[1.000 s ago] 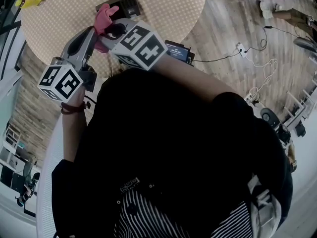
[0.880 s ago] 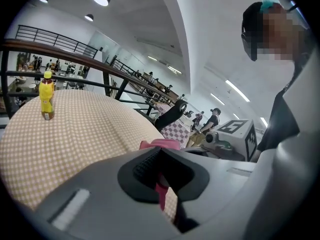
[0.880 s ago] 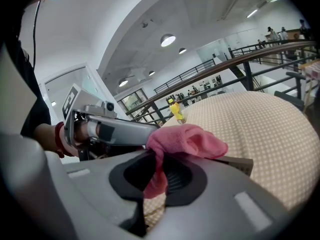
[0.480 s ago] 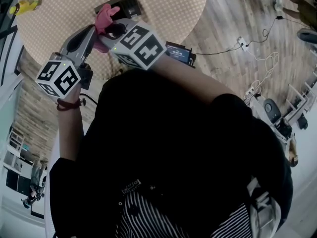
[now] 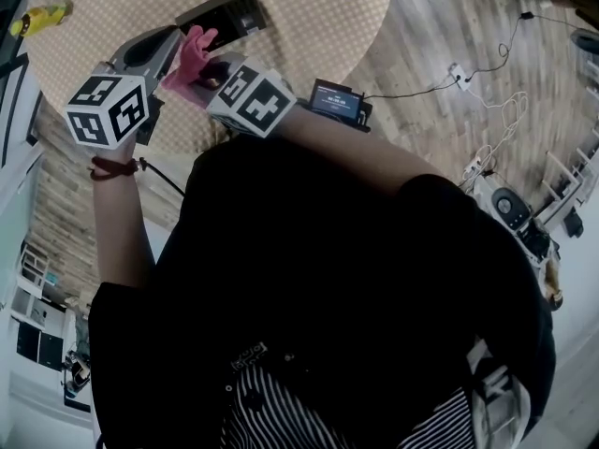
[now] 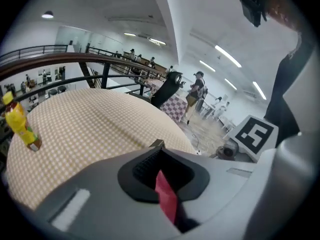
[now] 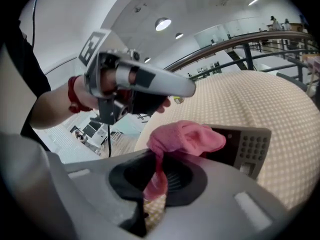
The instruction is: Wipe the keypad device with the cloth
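We are looking down on a round table (image 5: 309, 7) under a beige small-check cover, standing on a pale plank floor (image 5: 440, 26). Cables are trailing across the planks to a white power strip (image 5: 457, 71), and a small dark screen unit (image 5: 337, 101) is sitting just off the table's edge. The gripper views are showing a big white hall with strip lights, a dark curved railing (image 6: 75, 59) and people far off. A yellow bottle (image 6: 20, 124) is standing upright near the table's rim. The keypad device (image 7: 250, 146) is lying on the table cover; it is a grey slab with a grid of small round keys and a dark panel beside them. The cloth (image 7: 185, 136) is pink, soft and bunched into a rounded wad. It is sitting over the device's dark end, though we are not able to tell how firmly it is pressing. The right gripper (image 7: 159, 169) is pinching a thin tail of that cloth, its grey moulded fingers closed tight on the fabric. The left gripper (image 6: 161, 174) is hovering just above and beside the wad, apart from it in the right gripper view. Its fingers are drawn together, with only a narrow red sliver showing in the slot, and we are not able to tell what that sliver is. A hand (image 7: 107, 84) with a red wristband (image 7: 75, 94) is gripping its handle.
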{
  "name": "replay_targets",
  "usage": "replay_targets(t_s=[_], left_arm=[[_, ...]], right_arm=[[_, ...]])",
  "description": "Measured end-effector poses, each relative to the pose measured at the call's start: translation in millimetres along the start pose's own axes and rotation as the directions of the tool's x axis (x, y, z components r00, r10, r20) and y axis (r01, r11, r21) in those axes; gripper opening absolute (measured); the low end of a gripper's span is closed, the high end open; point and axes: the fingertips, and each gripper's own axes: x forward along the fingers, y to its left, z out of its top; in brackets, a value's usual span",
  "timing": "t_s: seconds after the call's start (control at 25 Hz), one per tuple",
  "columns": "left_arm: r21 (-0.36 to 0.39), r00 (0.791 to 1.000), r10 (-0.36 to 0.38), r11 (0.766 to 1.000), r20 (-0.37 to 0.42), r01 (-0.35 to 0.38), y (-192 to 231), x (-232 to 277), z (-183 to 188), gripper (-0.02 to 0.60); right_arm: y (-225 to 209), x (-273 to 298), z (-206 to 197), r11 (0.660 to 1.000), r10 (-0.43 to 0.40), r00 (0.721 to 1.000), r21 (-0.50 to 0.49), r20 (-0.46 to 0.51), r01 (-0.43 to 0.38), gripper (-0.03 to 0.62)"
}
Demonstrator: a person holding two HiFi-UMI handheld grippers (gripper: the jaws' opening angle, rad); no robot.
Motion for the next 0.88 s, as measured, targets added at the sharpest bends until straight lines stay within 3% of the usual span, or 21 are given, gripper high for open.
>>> replay_targets(t_s=[0.2,0.4,0.6,0.72,0.88], left_arm=[[0.111,0.995,0.005,0.994,-0.095,0.006,4,26,13,0.003],[0.169,0.981,0.001,0.985,-0.196,0.033,3,52,11,0.005],[0.325,0.939,0.089,0.945,-0.333,0.026,12,71,-9,0.005],[0.337,0.922,0.106,0.941,-0.373,0.028,17,87,-20,0.005],[0.385,0.882,0.122,0.92,-0.454,0.071,18,104,-35,0.005]], right_arm=[[-5,16,-23,1.0,-0.002,0.998,0.015,-0.058,0.002,0.046],[-31,20,-29,0.997,-0.067,0.996,0.039,-0.056,0.07,0.046],[-56,24,-31,0.99,-0.136,0.986,-0.039,-0.095,0.133,0.046],[-73,30,-37,0.98,-0.197,0.975,-0.043,-0.106,0.193,0.046],[-82,41,-42,0.967,-0.252,0.964,-0.059,-0.088,0.248,0.046]])
